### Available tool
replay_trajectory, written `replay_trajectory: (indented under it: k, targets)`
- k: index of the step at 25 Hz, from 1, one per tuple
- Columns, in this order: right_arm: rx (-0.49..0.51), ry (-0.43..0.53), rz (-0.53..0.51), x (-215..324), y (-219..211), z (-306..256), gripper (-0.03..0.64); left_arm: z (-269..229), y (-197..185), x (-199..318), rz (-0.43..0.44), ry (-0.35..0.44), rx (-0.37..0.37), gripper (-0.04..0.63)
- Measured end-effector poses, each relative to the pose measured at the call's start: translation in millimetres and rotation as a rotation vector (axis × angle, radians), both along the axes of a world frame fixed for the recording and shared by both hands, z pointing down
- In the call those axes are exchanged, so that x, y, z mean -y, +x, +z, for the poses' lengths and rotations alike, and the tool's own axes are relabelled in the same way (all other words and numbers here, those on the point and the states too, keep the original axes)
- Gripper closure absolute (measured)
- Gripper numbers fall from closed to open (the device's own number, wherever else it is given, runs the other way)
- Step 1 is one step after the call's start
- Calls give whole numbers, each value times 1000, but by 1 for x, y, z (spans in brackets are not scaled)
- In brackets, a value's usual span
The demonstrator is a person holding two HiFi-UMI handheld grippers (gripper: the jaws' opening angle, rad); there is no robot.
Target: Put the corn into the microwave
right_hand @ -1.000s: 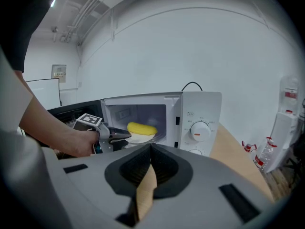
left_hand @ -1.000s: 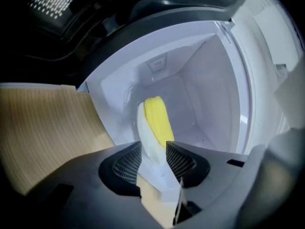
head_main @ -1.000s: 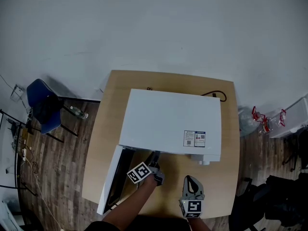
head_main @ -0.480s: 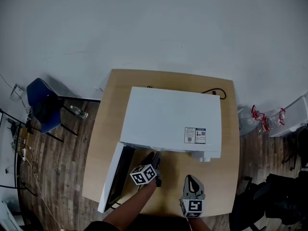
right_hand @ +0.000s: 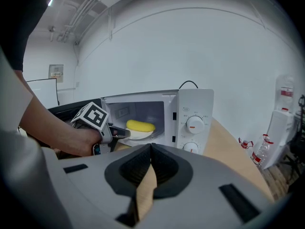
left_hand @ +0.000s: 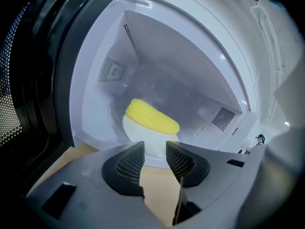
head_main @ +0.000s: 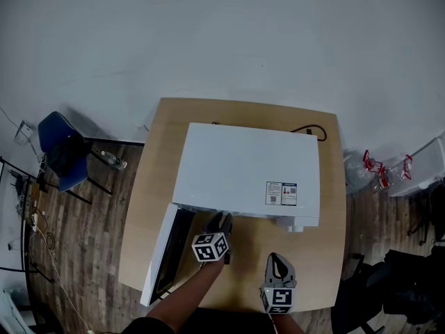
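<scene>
The yellow corn (left_hand: 151, 117) lies on a white plate (left_hand: 136, 136) inside the white microwave (head_main: 247, 172), whose door (head_main: 161, 256) hangs open to the left. My left gripper (left_hand: 155, 149) hovers at the oven's mouth, pointing at the plate. Its jaws stand apart with nothing pressed between the pads. In the right gripper view the corn (right_hand: 140, 125) shows through the opening, with the left gripper (right_hand: 125, 133) just in front of it. My right gripper (right_hand: 151, 149) waits over the table in front of the control dials, jaws shut and empty.
The microwave takes up most of the wooden table (head_main: 156, 158); a black cable (head_main: 309, 134) trails behind it. A blue chair (head_main: 62, 152) stands on the floor at left. Red-capped bottles (head_main: 379, 172) and a white unit (head_main: 424, 169) are at right.
My left gripper has rolled about its own axis, so its marker cube now faces up squarely. It stays at the oven's mouth. The right gripper has not moved.
</scene>
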State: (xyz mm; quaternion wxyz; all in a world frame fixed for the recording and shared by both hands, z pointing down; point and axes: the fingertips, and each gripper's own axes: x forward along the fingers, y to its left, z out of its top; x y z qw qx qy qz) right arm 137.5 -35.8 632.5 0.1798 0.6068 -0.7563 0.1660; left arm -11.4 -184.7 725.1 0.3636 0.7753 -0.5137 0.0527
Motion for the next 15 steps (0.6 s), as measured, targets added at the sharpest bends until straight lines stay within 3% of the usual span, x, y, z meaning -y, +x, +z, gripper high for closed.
replay_trajectory:
  k: [10, 15]
  targets:
    - [3, -3, 2, 5, 6, 3, 557, 1, 7, 5, 19, 17, 64, 457]
    - [27, -3, 1, 6, 7, 5, 557, 1, 11, 11, 34, 27, 62, 457]
